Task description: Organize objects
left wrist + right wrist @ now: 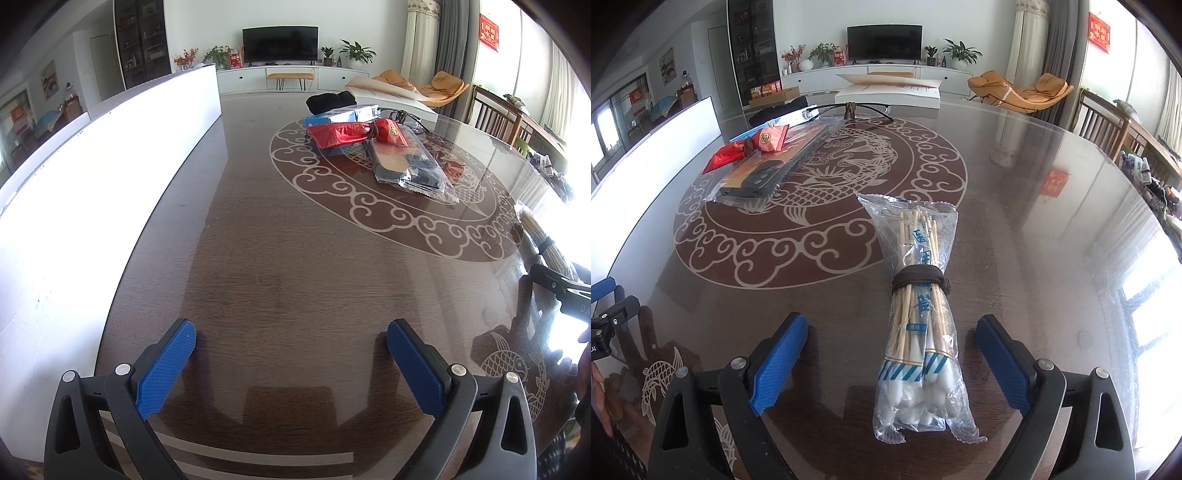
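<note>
Clear plastic wraps the pack of cotton swabs (918,325), tied with a brown cord and lying on the glossy dark surface (1034,221) between the released right tongs (892,363), touching neither pad. Left tongs (291,363) are spread wide, holding nothing.

Glossy wood table (1015,229), clear plastic swab pkt (919,332)

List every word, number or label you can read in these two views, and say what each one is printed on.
"DA": right gripper, black body, cut off at frame edge.
"LAI": left gripper, black body, likewise cut off.
Cotton swab bag: blue Chinese characters, too creased to read.
Red wall sign: gold characters, blurred.
Red packet, blue box: print too small.
</note>
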Available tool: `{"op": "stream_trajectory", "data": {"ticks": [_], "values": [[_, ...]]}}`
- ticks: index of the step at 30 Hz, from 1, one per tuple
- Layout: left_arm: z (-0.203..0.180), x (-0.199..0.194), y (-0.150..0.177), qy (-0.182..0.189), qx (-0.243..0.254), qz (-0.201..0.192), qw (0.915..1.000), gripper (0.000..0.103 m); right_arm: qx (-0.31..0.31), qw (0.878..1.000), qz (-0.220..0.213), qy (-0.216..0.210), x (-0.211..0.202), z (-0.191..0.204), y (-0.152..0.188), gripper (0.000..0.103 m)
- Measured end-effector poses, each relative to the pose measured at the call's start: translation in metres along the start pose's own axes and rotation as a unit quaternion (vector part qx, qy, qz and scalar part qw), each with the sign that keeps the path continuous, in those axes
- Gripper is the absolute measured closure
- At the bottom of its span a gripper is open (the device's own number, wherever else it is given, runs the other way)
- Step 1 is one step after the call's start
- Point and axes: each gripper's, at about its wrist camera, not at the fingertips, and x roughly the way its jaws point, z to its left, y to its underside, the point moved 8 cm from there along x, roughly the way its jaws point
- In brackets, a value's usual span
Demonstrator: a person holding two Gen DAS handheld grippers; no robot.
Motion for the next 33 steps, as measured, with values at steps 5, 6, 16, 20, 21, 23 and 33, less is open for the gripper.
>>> {"op": "stream_trajectory", "data": {"ticks": [5,6,16,20,21,23,33], "values": [[0.0,0.0,0.0,0.0,0.0,0.0,1.0,0.0,-0.002,1.0,0.001,0.0,0.0,0.001,0.0,0.007],[0.0,0.0,0.0,0.0,0.0,0.0,1.0,0.0,-0.002,1.0,0.001,0.0,0.0,0.001,0.0,0.007],[0.0,0.0,0.0,0.0,0.0,0.0,1.0,0.0,-0.002,1.0,0.002,0.0,0.0,0.001,0.0,0.007],[0.0,0.001,0.0,0.001,0.003,0.01,0.9999,0.0,-0.006,1.0,0.003,-0.004,0.001,0.003,0.0,0.004],[0.0,0.001,0.0,0.003,0.005,0.014,0.9999,0.0,-0.007,1.0,0.003,-0.003,0.001,0.004,0.0,0.004],[0.0,0.002,-0.001,0.008,0.014,0.024,0.9996,0.0,-0.006,1.0,0.003,-0.004,0.001,0.004,0.0,0.004],[0.014,0.005,-0.078,0.036,0.049,-0.019,0.998,0.0,-0.007,1.0,0.004,-0.007,0.001,0.005,0.001,0.004]]}}
